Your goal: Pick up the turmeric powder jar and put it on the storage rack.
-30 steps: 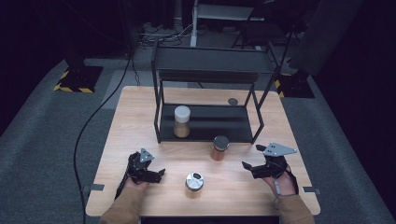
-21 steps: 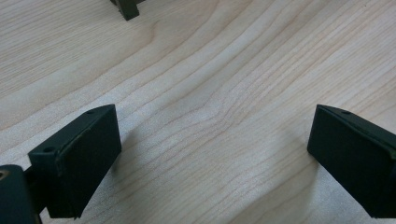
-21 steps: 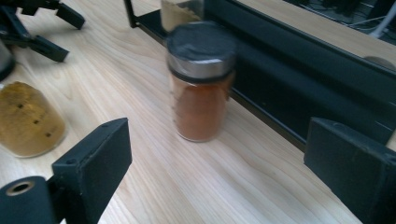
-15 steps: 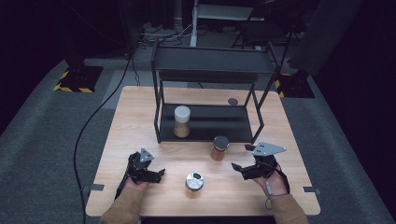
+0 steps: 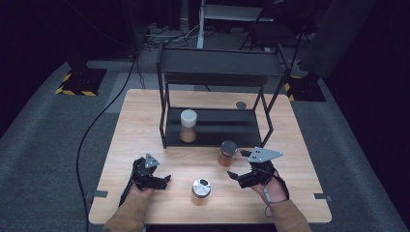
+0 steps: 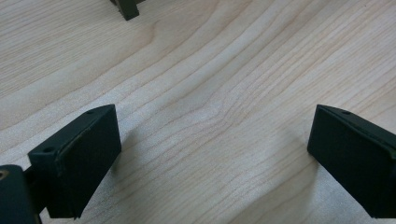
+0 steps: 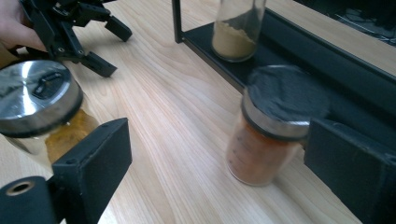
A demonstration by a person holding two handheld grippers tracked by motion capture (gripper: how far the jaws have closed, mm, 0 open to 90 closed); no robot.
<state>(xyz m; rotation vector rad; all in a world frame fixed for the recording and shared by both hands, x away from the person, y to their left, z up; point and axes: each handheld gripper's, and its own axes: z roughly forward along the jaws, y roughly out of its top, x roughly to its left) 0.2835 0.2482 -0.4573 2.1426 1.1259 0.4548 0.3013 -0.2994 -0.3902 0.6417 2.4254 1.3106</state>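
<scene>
My right gripper [image 5: 236, 178] is open above the front right of the wooden table [image 5: 145, 121], with nothing between its jaws. In the right gripper view [image 7: 219, 144] it faces a dark-lidded jar of orange-brown powder [image 7: 268, 140], which stands just ahead near its right jaw, apart from it. A silver-lidded jar [image 7: 37, 100] stands beside its left jaw. In the high view the silver-lidded jar [image 5: 201, 187] sits between both grippers, and the dark-lidded jar [image 5: 227, 153] stands in front of the rack. My left gripper [image 5: 164, 181] rests open at the front left, over bare wood [image 6: 210, 130].
A black two-tier rack [image 5: 220, 77] stands at the middle back of the table. A white-lidded jar of tan powder [image 5: 188, 125] is on its lower tier. A small dark round thing [image 5: 241, 105] lies behind it. A black cable [image 5: 96, 130] trails off the left edge.
My right gripper has moved left toward the two jars and risen slightly, jaws still open. The left gripper and the jars have stayed put.
</scene>
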